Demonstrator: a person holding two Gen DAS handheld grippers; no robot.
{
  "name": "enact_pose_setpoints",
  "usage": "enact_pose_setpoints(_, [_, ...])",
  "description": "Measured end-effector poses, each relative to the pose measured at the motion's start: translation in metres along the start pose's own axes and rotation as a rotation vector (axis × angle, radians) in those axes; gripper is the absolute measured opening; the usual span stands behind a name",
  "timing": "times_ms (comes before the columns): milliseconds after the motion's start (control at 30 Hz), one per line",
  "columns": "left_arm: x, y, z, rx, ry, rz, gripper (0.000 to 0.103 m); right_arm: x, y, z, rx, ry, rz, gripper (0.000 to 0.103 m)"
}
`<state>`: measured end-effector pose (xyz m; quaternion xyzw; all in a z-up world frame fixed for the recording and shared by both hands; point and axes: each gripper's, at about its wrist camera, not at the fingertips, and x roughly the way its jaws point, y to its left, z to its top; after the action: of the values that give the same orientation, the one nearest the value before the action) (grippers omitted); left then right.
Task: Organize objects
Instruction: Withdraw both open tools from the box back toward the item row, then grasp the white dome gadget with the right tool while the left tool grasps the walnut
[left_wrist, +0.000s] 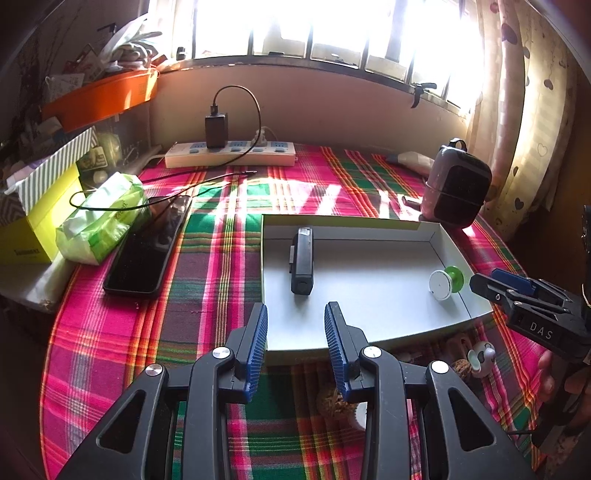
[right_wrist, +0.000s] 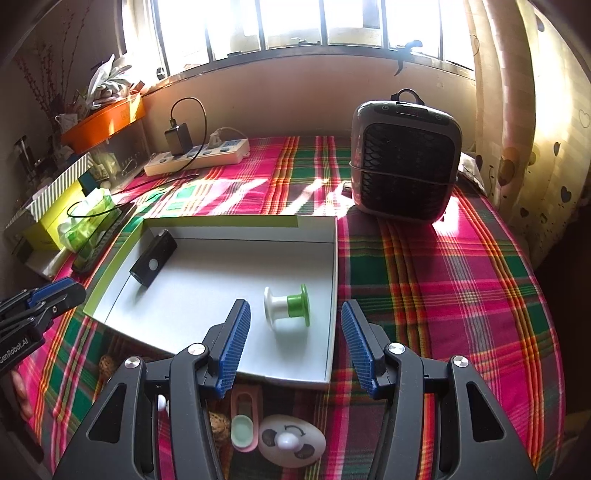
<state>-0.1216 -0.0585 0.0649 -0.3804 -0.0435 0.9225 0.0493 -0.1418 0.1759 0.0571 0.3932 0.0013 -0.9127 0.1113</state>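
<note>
A shallow white box (left_wrist: 373, 332) (right_wrist: 184, 230) lies on the plaid cloth. In it are a black oblong device (left_wrist: 302, 260) (right_wrist: 154, 261) and a green and white spool (left_wrist: 446, 283) (right_wrist: 287, 305). My left gripper (left_wrist: 295, 332) is open and empty over the box's near edge. My right gripper (right_wrist: 295, 334) is open and empty, just above the near right corner by the spool; it also shows in the left wrist view (left_wrist: 484, 284). Below the box lie a white egg-shaped toy (right_wrist: 291, 441) (left_wrist: 480, 356), a pink and mint item (right_wrist: 243, 424) and walnuts (right_wrist: 219, 424) (left_wrist: 334, 402).
A small grey fan heater (right_wrist: 404, 162) (left_wrist: 456, 184) stands at the back right. A power strip with charger (left_wrist: 229, 153) (right_wrist: 195, 155) lies at the back. A phone (left_wrist: 147, 251), tissue pack (left_wrist: 101, 218) and yellow box (left_wrist: 29, 225) sit at the left.
</note>
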Motion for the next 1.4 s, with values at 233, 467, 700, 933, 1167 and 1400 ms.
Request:
enact_pose_setpoints(233, [-0.008, 0.009, -0.024, -0.035, 0.02, -0.016, 0.03, -0.019, -0.01, -0.024, 0.012, -0.014, -0.016, 0.053])
enact_pose_setpoints(467, [-0.008, 0.019, -0.039, -0.073, 0.044, -0.02, 0.03, -0.027, -0.015, -0.045, -0.003, -0.002, -0.028, 0.053])
enact_pose_setpoints(700, [-0.005, 0.019, -0.047, -0.081, 0.065, -0.039, 0.03, -0.021, -0.018, -0.062, 0.016, 0.037, 0.025, 0.053])
enact_pose_setpoints(933, [-0.004, 0.018, -0.048, -0.081, 0.07, -0.046, 0.03, -0.018, -0.018, -0.067, 0.01, 0.056, 0.057, 0.053])
enact_pose_setpoints(1167, [-0.001, 0.014, -0.05, -0.08, 0.083, -0.066, 0.03, -0.009, -0.011, -0.068, -0.011, 0.082, 0.074, 0.053])
enact_pose_setpoints(1400, [0.001, 0.013, -0.05, -0.087, 0.089, -0.081, 0.03, -0.001, -0.009, -0.064, -0.028, 0.095, 0.067, 0.053])
